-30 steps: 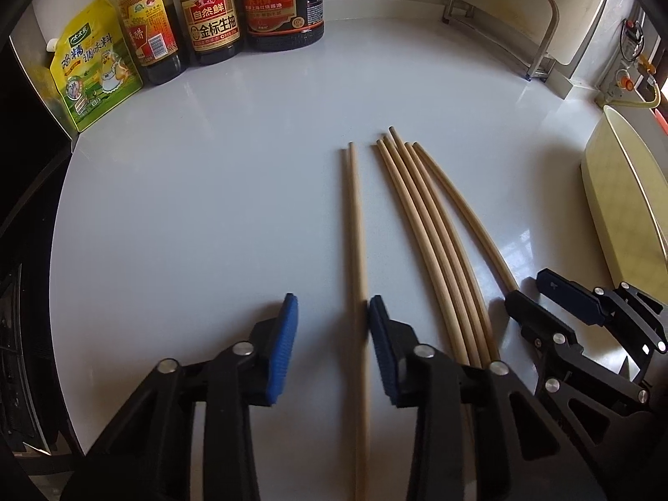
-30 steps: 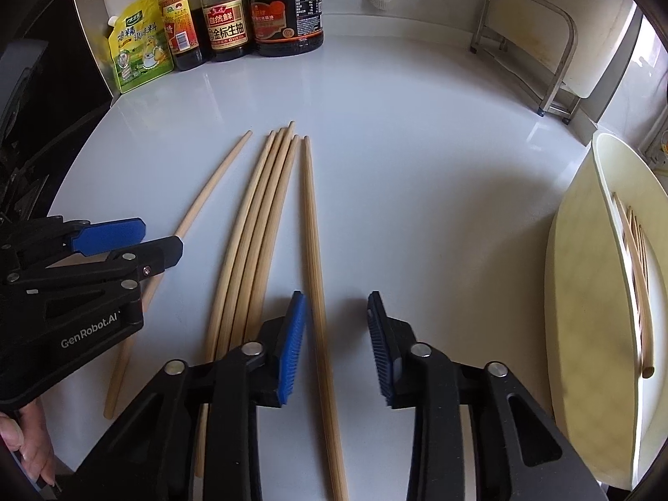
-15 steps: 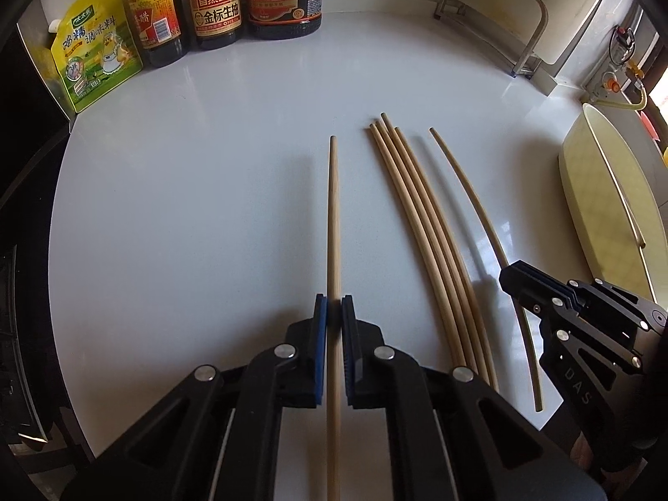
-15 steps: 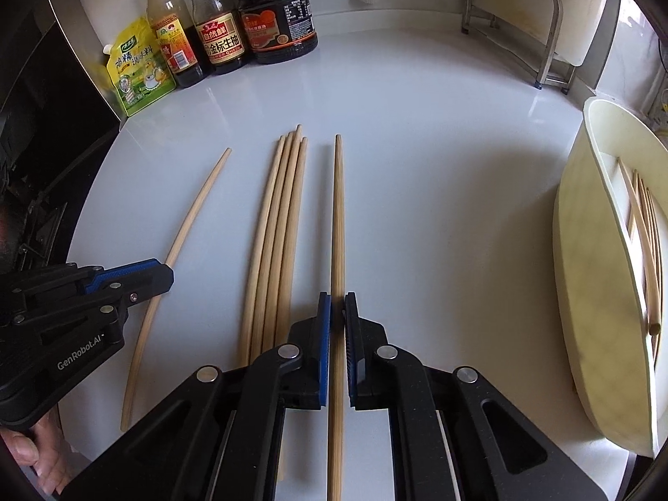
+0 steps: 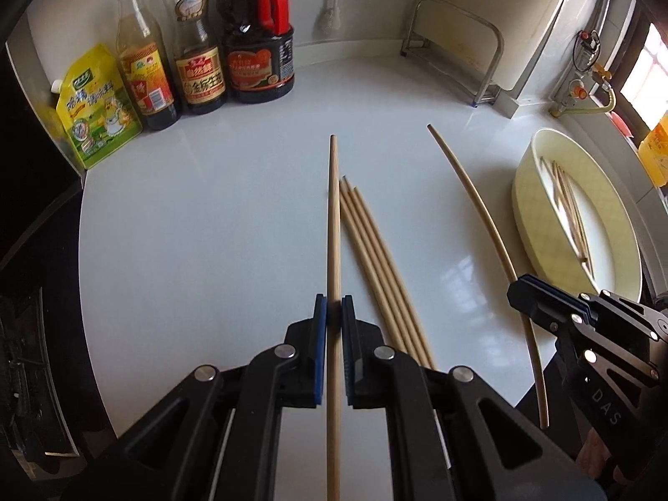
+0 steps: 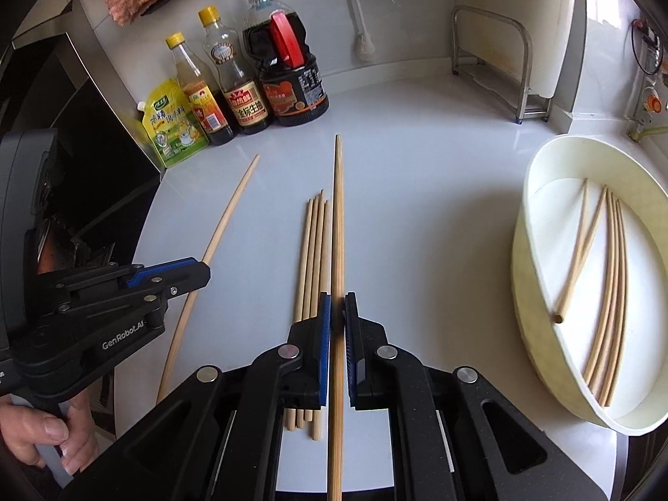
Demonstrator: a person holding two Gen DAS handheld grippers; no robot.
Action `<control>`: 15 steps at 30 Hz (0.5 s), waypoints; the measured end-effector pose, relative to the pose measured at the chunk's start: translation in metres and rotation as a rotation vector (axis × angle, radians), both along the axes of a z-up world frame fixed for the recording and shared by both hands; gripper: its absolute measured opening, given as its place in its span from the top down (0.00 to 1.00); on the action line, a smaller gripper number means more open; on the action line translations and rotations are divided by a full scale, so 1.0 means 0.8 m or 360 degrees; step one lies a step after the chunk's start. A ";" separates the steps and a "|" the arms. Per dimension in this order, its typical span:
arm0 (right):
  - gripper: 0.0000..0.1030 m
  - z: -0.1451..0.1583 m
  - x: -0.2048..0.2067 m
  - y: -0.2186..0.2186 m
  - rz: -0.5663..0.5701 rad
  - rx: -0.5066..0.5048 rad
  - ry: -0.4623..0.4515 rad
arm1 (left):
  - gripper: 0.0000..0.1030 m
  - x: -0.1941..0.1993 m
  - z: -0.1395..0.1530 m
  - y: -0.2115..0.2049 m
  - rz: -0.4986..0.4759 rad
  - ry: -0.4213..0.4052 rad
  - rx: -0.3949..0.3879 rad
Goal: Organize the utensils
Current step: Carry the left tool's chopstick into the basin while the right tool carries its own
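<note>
While each chopstick's near end runs out of frame at 6 o'clock, left claw (image 5: 334, 313) clamps one chopstick (image 5: 333, 225), right claw (image 6: 337, 309) clamps another (image 6: 338, 217), both above the desk (image 5: 208, 229); bundle (image 6: 313, 250) partly hidden

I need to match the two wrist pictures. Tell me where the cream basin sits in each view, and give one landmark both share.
Left wrist: the cream basin sits at the right edge, seen edge-on, chopsticks inside.
Right wrist: the cream basin fills the right side, more open to view, chopsticks inside.
Shared landmark: the red-handled dark sauce jug at the back of the counter.
</note>
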State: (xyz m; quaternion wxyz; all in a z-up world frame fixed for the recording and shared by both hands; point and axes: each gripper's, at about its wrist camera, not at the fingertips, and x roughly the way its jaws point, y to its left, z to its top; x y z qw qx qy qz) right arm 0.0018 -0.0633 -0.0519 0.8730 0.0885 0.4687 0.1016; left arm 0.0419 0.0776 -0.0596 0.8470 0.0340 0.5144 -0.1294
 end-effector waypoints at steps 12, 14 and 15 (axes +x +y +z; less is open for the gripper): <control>0.94 0.045 -0.038 -0.155 -0.0424 0.0016 -0.0090 | 0.92 0.014 0.056 -0.162 -0.0418 -0.0116 -0.0104; 0.94 0.044 -0.042 -0.185 -0.0496 0.0024 -0.0086 | 0.92 0.015 0.059 -0.191 -0.0491 -0.0113 -0.0112; 0.94 0.044 -0.044 -0.198 -0.0530 0.0030 -0.0082 | 0.92 0.016 0.061 -0.205 -0.0527 -0.0113 -0.0111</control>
